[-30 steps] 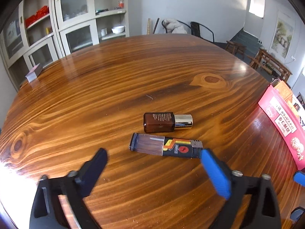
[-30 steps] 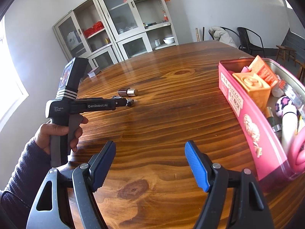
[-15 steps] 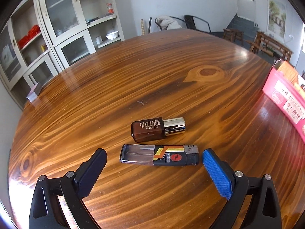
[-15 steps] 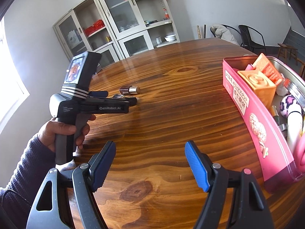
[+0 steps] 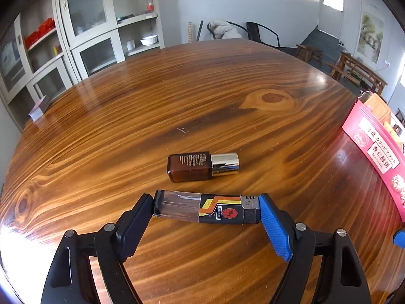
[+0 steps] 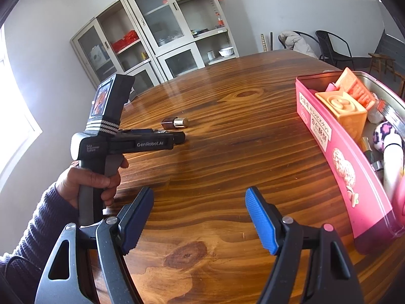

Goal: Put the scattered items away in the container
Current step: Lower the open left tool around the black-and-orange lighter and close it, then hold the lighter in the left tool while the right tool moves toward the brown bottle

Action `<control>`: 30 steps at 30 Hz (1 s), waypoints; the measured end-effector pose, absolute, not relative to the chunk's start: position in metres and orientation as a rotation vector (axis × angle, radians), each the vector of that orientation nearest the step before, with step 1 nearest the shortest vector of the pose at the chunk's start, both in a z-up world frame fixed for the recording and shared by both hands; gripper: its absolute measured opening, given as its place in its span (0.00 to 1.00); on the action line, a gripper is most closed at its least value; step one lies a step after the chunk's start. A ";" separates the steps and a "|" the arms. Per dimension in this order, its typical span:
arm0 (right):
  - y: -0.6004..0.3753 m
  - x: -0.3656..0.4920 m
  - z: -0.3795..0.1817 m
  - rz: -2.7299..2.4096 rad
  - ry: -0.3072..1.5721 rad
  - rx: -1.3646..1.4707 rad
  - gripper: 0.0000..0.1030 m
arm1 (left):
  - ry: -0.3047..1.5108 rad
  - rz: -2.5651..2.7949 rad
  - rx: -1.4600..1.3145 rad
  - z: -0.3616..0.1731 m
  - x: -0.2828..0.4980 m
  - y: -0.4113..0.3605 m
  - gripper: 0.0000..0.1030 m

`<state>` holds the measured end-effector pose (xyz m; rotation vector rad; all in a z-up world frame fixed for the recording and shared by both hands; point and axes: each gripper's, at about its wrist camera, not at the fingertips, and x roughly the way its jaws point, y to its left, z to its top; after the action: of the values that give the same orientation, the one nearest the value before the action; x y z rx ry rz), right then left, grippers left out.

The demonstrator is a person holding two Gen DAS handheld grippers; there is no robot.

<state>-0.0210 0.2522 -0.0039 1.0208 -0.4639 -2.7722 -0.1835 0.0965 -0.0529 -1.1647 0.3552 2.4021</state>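
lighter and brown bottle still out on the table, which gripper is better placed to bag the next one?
Left. The left gripper straddles the lighter end to end, jaws closing on it, both pads at its ends. The right gripper hangs open over bare table, well short of the brown bottle.

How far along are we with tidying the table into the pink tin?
Done: the pink tin already holds several items, including an orange block. In hand: the left gripper is closing on the lighter, its fingers at both ends while it lies on the table. Left: the brown bottle beside it. The right gripper is open and empty.
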 end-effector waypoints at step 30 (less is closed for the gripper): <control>0.238 -0.048 -0.005 -2.719 -0.396 1.067 0.76 | 0.200 2.589 -1.194 -0.042 -0.164 0.015 0.82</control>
<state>-0.0483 0.2384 -0.0052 1.0673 -0.3959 -2.7188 -0.1642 0.0146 -0.0420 -1.1938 0.2000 2.5892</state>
